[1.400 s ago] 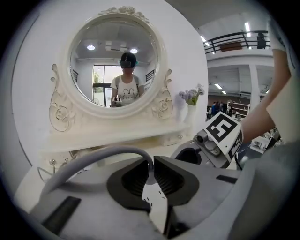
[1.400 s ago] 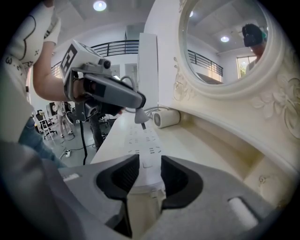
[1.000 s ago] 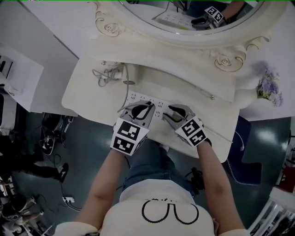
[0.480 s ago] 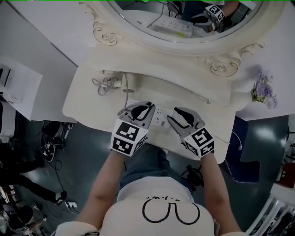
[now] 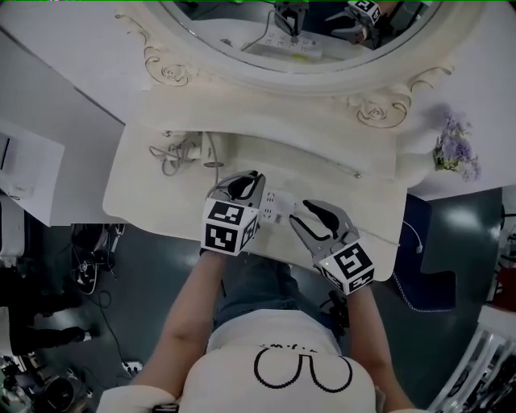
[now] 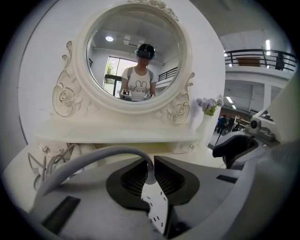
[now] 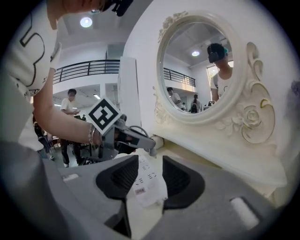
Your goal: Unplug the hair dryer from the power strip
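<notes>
Setting: cream carved vanity table (image 5: pixel 137 193) below an oval mirror (image 5: pixel 242 20), seen from above
Changed: right tool (image 5: pixel 314 214) has lifted off the long white power strip (image 5: pixel 274 208) and drawn back toward the table's front edge; its jaws have just been opening and stand wide apart; the strip shows in the gap below them, pads clear of it
Grip: left tool (image 5: pixel 240 184) is clamped on the pale plug (image 6: pixel 149 176) ending the thick grey cable (image 6: pixel 93 157)
Meaning: nothing pins the strip down now, so the pull looks finished; whether the prongs are clear I cannot tell
Strip: flat on the table between both tools; long axis along the front edge, pointing from one tool to the other
Cable: arcs from the plug toward the table's back left
</notes>
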